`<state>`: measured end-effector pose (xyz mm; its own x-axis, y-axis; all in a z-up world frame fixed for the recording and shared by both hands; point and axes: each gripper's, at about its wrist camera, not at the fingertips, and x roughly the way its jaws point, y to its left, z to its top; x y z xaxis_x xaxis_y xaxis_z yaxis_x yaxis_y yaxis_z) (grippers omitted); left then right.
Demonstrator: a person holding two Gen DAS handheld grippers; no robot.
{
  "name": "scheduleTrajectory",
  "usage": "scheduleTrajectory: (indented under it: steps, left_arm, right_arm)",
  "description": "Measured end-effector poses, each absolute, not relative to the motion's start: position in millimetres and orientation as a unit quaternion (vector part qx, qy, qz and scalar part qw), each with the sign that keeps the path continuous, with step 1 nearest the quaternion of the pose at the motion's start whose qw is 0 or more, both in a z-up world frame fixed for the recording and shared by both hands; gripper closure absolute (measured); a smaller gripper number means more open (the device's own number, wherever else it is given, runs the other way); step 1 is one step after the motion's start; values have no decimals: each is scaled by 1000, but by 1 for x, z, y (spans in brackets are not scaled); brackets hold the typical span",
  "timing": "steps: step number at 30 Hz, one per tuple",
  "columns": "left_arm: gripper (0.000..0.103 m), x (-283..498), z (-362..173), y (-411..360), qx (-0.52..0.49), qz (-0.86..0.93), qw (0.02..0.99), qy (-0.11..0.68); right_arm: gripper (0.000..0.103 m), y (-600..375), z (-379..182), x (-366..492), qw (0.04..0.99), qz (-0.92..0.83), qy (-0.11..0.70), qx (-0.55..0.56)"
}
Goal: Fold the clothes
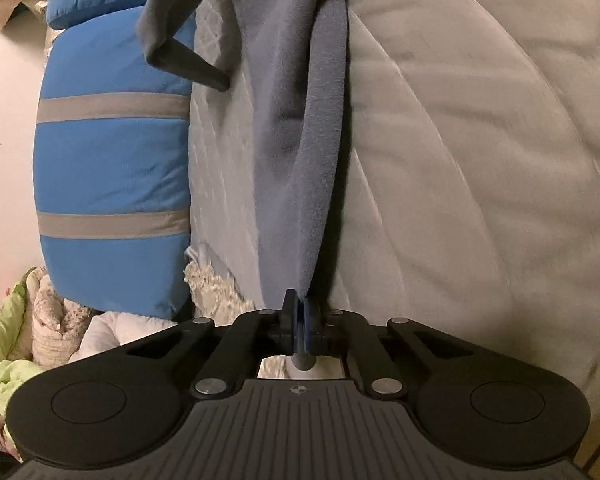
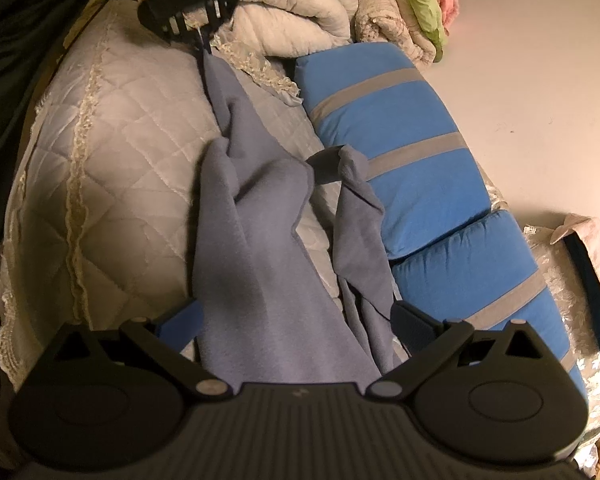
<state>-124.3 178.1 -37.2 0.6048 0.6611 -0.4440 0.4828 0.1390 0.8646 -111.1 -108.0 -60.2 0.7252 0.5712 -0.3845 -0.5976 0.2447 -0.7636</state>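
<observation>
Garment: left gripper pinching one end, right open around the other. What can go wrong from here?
1. The left gripper holds only a thin edge of the garment; a pull could slip it out.
2. The right gripper is open with bunched fabric between its fingers; closing now may grab several layers, not one edge.
3. The garment is twisted with a loose flap lying against the blue pillow, so the fold could come out crooked.
</observation>
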Motion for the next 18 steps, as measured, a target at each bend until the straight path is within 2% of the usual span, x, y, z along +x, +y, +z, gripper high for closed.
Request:
scheduleTrajectory:
  steps: [13, 18]
  left_arm:
    - [101, -170, -17, 207, 631, 54, 650, 420]
    - [99, -177, -20, 213, 613, 42, 655, 439]
  right_arm:
    - [0, -107, -63, -114, 783, 373, 11, -498]
    - [0, -106, -64, -115, 781, 373, 10, -500]
